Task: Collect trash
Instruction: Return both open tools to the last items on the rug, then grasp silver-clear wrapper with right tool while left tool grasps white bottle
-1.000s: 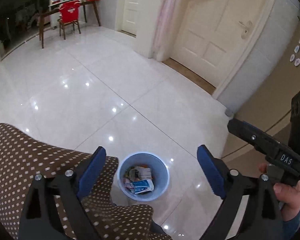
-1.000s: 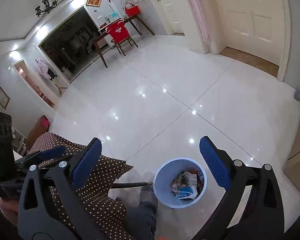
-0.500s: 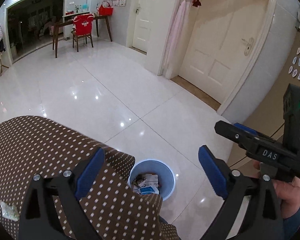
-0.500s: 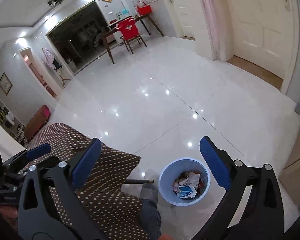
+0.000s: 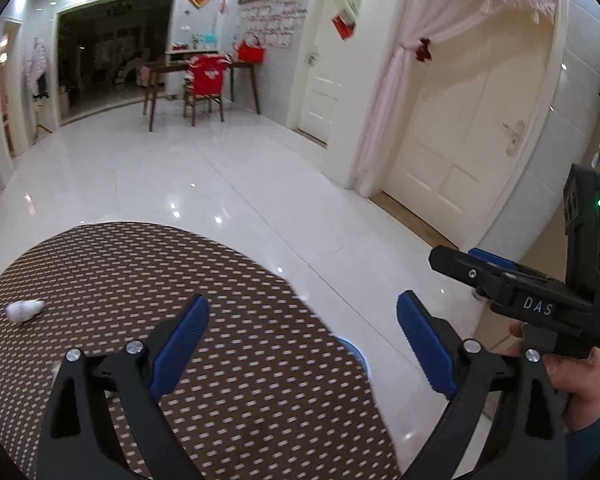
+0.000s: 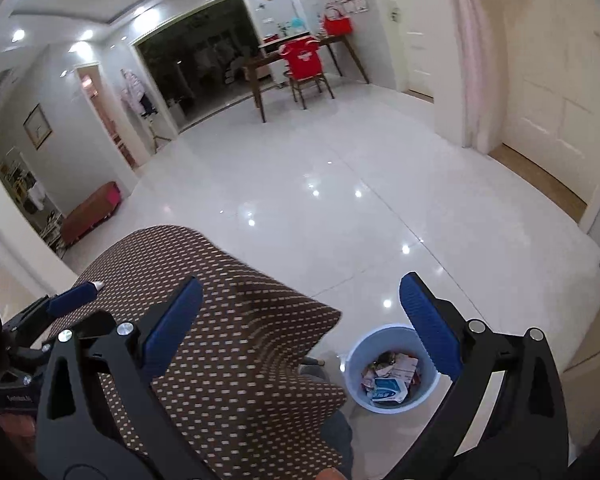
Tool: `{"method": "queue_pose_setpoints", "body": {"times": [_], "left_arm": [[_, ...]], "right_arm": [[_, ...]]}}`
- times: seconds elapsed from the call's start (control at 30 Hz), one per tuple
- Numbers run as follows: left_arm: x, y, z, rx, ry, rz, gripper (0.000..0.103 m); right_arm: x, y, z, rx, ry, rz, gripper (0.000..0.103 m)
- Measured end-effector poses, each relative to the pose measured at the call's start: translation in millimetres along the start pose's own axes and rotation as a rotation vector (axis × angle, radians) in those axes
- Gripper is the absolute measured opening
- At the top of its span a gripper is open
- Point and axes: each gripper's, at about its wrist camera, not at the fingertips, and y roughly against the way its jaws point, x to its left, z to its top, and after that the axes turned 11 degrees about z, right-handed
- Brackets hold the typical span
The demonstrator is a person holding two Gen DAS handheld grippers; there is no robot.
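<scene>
1. Left gripper (image 5: pixel 302 346): jaws spread wide, nothing between the pads, held over the dotted tablecloth (image 5: pixel 148 276).
2. Right gripper (image 6: pixel 300 330): jaws likewise wide and empty, raised above the cloth's edge and the floor.
3. Wad (image 5: pixel 24 311): small white crumpled scrap, lying on the cloth well to the left of the left gripper and slightly ahead of its fingertips; apart from both pads.
4. Bin (image 6: pixel 392 368): pale blue, on the floor below and just inside the right gripper's right finger; already holding paper and wrappers; in the left view only a sliver of rim past the cloth's edge.
5. Step in hand, as judged: reach for the wad. Best done by swinging left, lowering until the pads straddle it, then closing gently; soft paper likely to compress, so a full close advisable. Pads kept just off the cloth, to avoid pinching the fabric.
6. Orientation of wad: slightly elongated, long axis roughly left to right across the view, narrower end towards the right; blurred, so finer shape indeterminate. Pads best set across the short axis.
</scene>
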Motion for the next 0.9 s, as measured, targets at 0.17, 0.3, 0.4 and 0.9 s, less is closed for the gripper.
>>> {"method": "queue_pose_setpoints", "body": {"times": [0.17,0.3,0.4,0.9], "left_arm": [[40,24,-6,-0.035,0.053,0.051,0.094],[72,42,-15,-0.051,0.102,0.080,0.094],[94,55,-21,-0.074,0.119,0.094,0.094],[186,84,-82,-0.041,0.211,0.261,0.094]], "right_arm": [[38,-17,-4,0.036,0.068,0.035,0.097],[70,-34,-8,0.071,0.117,0.070,0.097],[94,-46,-13,0.102,0.154,0.105,0.097],[209,-149,-75,0.354,0.459,0.268,0.097]]}}
